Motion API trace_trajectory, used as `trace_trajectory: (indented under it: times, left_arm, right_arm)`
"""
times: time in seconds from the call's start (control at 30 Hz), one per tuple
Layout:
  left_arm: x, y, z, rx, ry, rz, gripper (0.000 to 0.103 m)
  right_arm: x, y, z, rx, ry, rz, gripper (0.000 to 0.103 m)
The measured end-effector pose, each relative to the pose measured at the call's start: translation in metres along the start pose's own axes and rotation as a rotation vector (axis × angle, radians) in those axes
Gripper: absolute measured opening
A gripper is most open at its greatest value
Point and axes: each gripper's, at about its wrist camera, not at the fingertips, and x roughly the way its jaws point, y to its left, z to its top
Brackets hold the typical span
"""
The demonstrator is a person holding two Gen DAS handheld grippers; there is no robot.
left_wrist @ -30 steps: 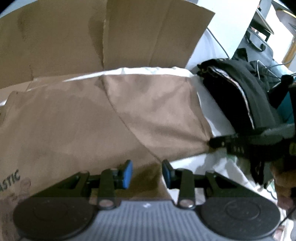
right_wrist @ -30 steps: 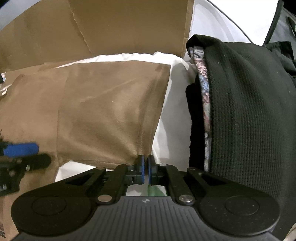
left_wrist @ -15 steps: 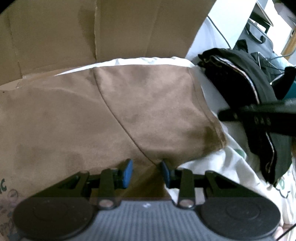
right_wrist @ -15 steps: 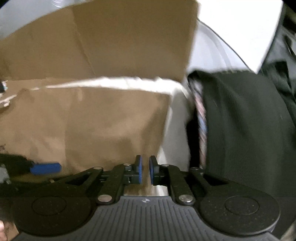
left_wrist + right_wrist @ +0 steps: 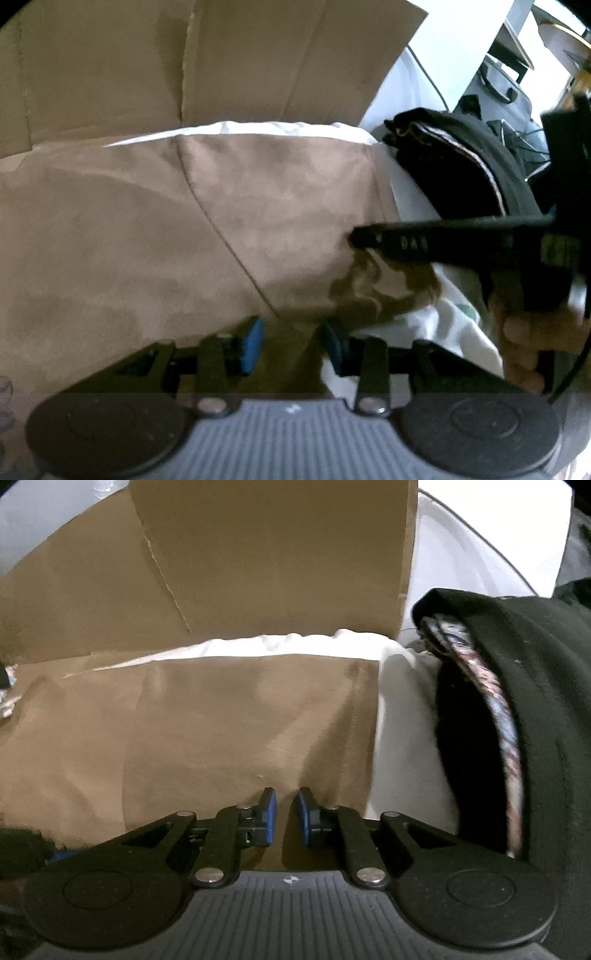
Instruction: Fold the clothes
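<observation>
A brown garment lies spread flat on a white sheet, with one panel folded over it along a diagonal seam. It also shows in the right wrist view. My left gripper is open, its blue pads low over the garment's near edge. My right gripper is open with a narrow gap, over the garment's near right part. In the left wrist view the right gripper reaches in from the right, just above the garment's crumpled corner.
A stack of folded dark clothes lies on the right, also in the left wrist view. Cardboard sheets stand at the back. Bags and cables lie at the far right.
My right gripper let go of the garment's corner, opened, and moved left over the cloth. The corner now lies crumpled on the sheet. The left gripper stayed open and shifted little.
</observation>
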Motion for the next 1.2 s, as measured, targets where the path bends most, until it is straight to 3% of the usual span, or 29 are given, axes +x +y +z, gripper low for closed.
trace_trajectory:
  times: [0.1, 0.27, 0.37, 0.5, 0.63, 0.77, 0.9, 1.03, 1.2]
  left_arm:
    - [-0.002, 0.008, -0.001, -0.079, -0.012, -0.026, 0.039]
    - [-0.006, 0.003, -0.004, -0.074, -0.011, -0.016, 0.039]
    - [-0.018, 0.007, -0.006, -0.099, -0.004, -0.004, 0.040]
    - [-0.040, 0.014, -0.012, -0.118, -0.032, 0.031, 0.052]
    - [-0.060, 0.016, -0.013, -0.062, -0.059, 0.090, 0.059]
    - [-0.083, 0.029, -0.010, -0.061, -0.034, 0.113, 0.058]
    - [-0.135, 0.046, 0.002, -0.025, 0.033, 0.178, 0.058]
    - [-0.215, 0.064, 0.018, 0.034, 0.125, 0.211, 0.058]
    - [-0.328, 0.093, 0.037, 0.016, 0.128, 0.346, 0.060]
  right_arm:
    - [-0.001, 0.006, -0.005, -0.035, -0.023, -0.099, 0.017]
    - [0.000, 0.002, -0.005, -0.005, -0.032, -0.197, 0.017]
    - [-0.010, -0.007, -0.004, 0.093, -0.061, -0.193, 0.018]
    - [-0.028, -0.004, -0.013, 0.113, -0.098, -0.186, 0.021]
    - [-0.045, -0.002, -0.018, 0.129, -0.128, -0.157, 0.021]
    - [-0.070, 0.000, -0.005, 0.113, -0.192, -0.110, 0.022]
    - [-0.104, -0.007, 0.022, 0.170, -0.170, -0.033, 0.023]
    - [-0.155, -0.016, 0.056, 0.182, -0.121, 0.024, 0.029]
    - [-0.226, -0.028, 0.107, 0.097, -0.123, 0.088, 0.034]
